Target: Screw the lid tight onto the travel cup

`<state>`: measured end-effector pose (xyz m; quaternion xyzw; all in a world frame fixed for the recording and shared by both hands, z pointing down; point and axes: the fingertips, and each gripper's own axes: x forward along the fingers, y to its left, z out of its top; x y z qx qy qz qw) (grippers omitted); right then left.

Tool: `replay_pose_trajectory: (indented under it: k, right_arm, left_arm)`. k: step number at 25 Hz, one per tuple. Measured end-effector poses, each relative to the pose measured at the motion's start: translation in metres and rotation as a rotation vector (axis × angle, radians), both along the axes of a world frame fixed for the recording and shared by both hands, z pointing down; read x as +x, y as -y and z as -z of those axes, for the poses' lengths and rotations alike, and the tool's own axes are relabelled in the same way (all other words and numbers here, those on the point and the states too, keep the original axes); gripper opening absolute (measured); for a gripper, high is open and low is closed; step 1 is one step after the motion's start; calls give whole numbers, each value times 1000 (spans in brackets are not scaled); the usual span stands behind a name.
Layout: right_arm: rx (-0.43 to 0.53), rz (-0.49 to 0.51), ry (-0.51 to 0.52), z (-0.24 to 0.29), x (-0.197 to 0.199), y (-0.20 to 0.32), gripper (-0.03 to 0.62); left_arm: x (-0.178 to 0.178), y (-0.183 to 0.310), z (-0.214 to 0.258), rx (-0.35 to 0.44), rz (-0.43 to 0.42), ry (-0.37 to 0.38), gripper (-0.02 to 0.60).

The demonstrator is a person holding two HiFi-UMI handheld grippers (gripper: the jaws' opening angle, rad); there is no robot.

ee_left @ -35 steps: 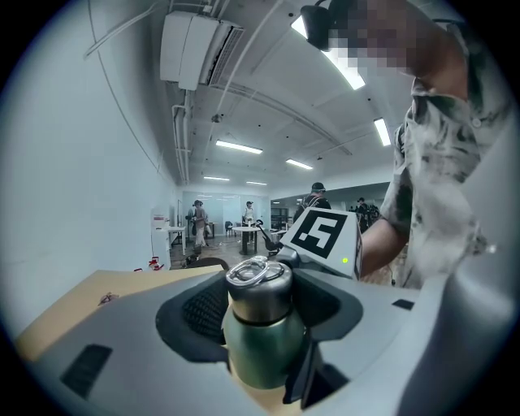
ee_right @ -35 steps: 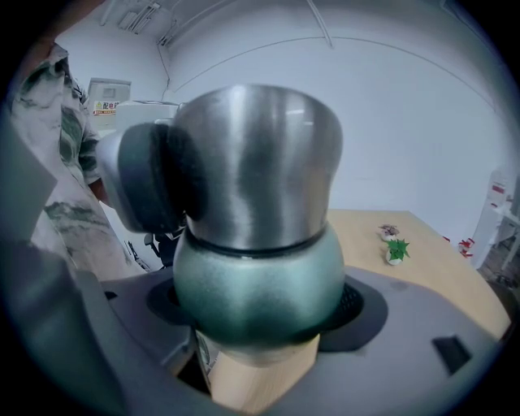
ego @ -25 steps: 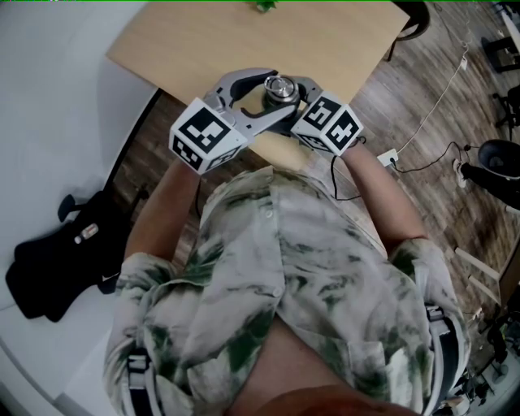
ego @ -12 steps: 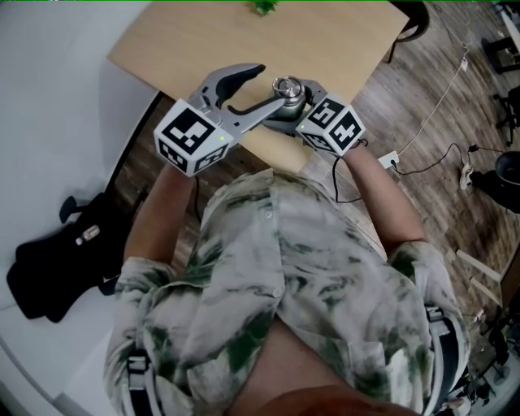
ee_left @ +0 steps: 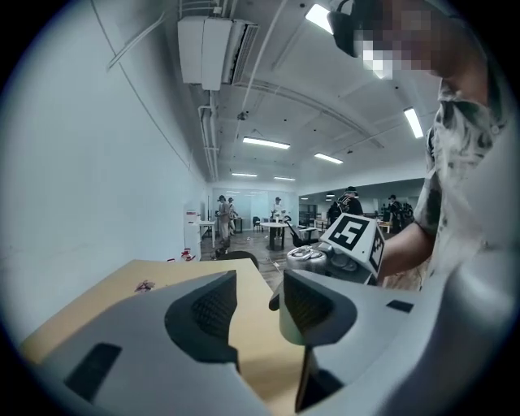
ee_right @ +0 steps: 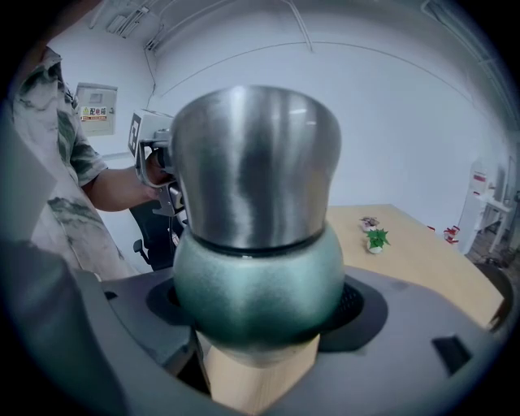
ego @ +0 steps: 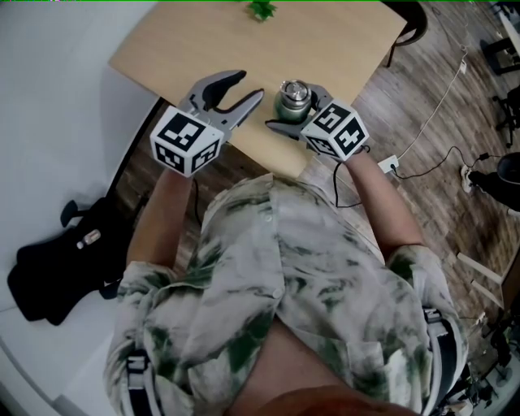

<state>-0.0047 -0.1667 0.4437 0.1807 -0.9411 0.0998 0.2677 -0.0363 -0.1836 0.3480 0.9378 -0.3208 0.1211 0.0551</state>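
Note:
The travel cup [ego: 291, 104] has a green body and a silver lid [ego: 293, 88] on top, and it stands on the table's near edge. My right gripper [ego: 296, 112] is shut on the green body [ee_right: 258, 280], with the lid [ee_right: 256, 162] rising above the jaws. My left gripper [ego: 248, 85] is to the left of the cup and apart from it. Its jaws have just been closing and nothing is between them. In the left gripper view [ee_left: 253, 305] the lid [ee_left: 309, 257] shows beyond the right finger.
The wooden table [ego: 203, 41] reaches away from me, with a small green plant [ego: 261, 8] at its far edge. A black bag [ego: 57, 272] lies on the floor at left. A power strip and cables [ego: 388, 158] lie on the floor at right.
My left gripper, which stood around the lid a second ago, has drawn off to the left, and its jaws stand narrower. The right gripper and cup have shifted slightly toward the table.

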Motion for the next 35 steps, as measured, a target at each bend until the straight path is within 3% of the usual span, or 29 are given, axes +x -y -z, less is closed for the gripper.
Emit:
replay_pose_trajectory:
  k: [5, 12, 23, 35]
  right_arm:
    - [0, -34, 9, 1, 8, 6, 405]
    - [1, -60, 14, 0, 12, 10, 405]
    - [7, -79, 24, 3, 12, 14, 405]
    - [20, -90, 23, 1, 11, 18, 405]
  left_arm:
    - [-22, 12, -26, -62, 121, 36, 87]
    - [-30, 13, -58, -128, 170, 65, 34]
    - [-30, -1, -92, -203, 172, 99, 23]
    - [-28, -5, -104, -231, 152, 110, 23]
